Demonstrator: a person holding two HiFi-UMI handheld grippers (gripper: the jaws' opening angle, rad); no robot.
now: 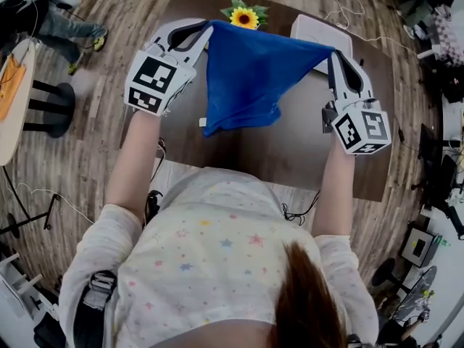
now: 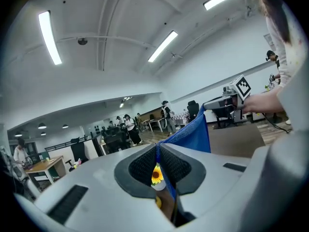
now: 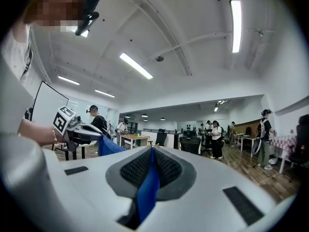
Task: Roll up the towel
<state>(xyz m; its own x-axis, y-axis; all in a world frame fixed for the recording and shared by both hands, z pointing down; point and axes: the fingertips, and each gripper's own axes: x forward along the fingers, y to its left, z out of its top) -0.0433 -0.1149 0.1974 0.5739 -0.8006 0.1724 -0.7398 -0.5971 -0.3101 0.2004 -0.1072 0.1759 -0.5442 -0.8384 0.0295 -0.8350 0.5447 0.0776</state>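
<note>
Towel (image 1: 246, 78) is hung clear of the bench (image 1: 304, 158), top corners clamped tight in left tool (image 1: 205, 33) and right tool (image 1: 335, 58). Likely stretched flat for rolling.

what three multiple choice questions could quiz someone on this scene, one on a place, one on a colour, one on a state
1. Where is the sunflower?
A) on the floor
B) at the table's far edge, beyond the towel
C) on a chair

2. What colour is the towel?
A) red
B) blue
C) white

3. How is the towel?
A) rolled up on the table
B) lying flat on the table
C) hanging in the air, its top corners pinched by the left gripper and the right gripper

Answers:
1 B, the head view shows it on the tabletop past the towel's top edge.
2 B, the cloth is blue in every view.
3 C, each gripper view shows blue cloth clamped between shut jaws.
</note>
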